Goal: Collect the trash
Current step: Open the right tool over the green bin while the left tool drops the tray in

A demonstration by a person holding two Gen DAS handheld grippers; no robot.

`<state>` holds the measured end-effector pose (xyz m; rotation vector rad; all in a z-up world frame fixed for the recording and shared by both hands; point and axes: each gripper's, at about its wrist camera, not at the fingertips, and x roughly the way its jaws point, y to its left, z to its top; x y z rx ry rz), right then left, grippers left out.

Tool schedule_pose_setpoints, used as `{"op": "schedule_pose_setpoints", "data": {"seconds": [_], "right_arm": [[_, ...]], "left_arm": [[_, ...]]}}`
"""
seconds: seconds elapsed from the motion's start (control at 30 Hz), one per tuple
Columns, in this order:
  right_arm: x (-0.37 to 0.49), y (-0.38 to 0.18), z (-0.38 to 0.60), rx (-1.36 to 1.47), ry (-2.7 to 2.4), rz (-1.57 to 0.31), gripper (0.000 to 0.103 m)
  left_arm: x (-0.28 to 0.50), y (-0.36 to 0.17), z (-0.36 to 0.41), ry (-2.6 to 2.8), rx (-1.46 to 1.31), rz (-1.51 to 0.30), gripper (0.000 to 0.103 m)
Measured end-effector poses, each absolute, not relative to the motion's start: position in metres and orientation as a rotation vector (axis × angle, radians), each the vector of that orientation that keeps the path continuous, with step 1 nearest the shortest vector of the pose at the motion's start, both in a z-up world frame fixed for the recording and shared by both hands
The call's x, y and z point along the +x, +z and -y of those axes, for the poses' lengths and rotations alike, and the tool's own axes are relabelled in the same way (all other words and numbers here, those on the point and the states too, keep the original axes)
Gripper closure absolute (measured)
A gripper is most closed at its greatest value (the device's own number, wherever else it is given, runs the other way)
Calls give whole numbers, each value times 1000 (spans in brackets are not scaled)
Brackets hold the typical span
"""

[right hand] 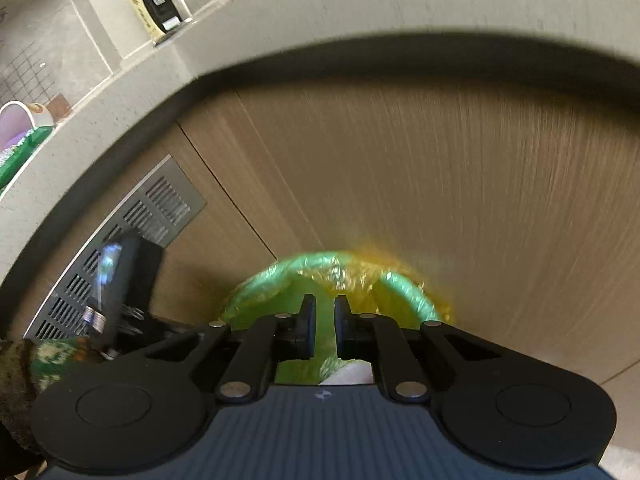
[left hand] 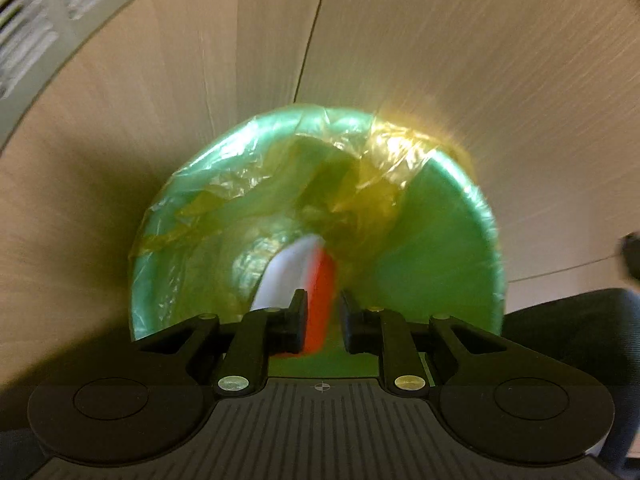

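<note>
The left hand-held gripper [left hand: 322, 312] is pointing steeply down into a green bin [left hand: 452, 240] lined with a yellowish bag [left hand: 360, 184]. A red-and-white piece of trash [left hand: 316, 280] is sitting between its jaws, reaching down into the bin; the left pad is lying against the red part, while a gap is showing at the right pad, so the jaws are standing slightly apart and are not squeezing it. The bag is lying crumpled over the far rim and bunching into the middle of the bin, just beyond the trash.

The right hand-held gripper [right hand: 325, 328] is hovering over the same bin [right hand: 404, 284], with its jaws nearly pressed together and only a narrow slot between the pads. Only the green of the bin is showing through that slot; the pads are holding nothing. A pale patch is showing just below the pads, too small to tell what it is.

The bin is standing close to wooden cabinet doors [right hand: 440, 184]. A slotted vent panel [right hand: 156, 216] is sitting in the cabinet front to the left. Above the doors, the grey worktop [right hand: 360, 12] is carrying a yellow-and-black package [right hand: 154, 6] and a lilac cup [right hand: 16, 124]. A patterned sleeve [right hand: 36, 364] is showing at the lower left of the right wrist view.
</note>
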<state>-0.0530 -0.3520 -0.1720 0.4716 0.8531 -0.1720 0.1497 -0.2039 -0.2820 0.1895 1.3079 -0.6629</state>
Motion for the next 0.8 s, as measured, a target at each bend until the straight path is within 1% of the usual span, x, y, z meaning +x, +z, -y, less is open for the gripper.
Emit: {"op": "schedule_pose_setpoints", "data": {"seconds": [0.1,0.2,0.3,0.43,0.5,0.57,0.63,0.8], "right_arm": [[-52,-186,343,488,-225,-880,93],[-51,-205,326,534,-291,-921,93],[-50,-215,303,506,-295,-940,93],[-44,-216,281,434,-301,-921,93],[-44,-216,285,473,-308,-910,92],[-47,-218,294,513,-318,-906,89],[-49,-222,303,527,-336,-915,88],[-50,-239,317,464,-379,-945,88]], "left_arm": [[145,-266,193,-691,159,-1261,83],[135,-245,183,-747,152,-1148,83],[126,-231,172,-814,108,-1078,83],[126,-232,168,-815,106,-1054,83],[127,-232,168,-792,112,-1056,83],[127,-232,169,-781,115,-1061,83],[127,-234,173,-783,118,-1062,83],[114,-234,190,-791,191,-1003,83]]}}
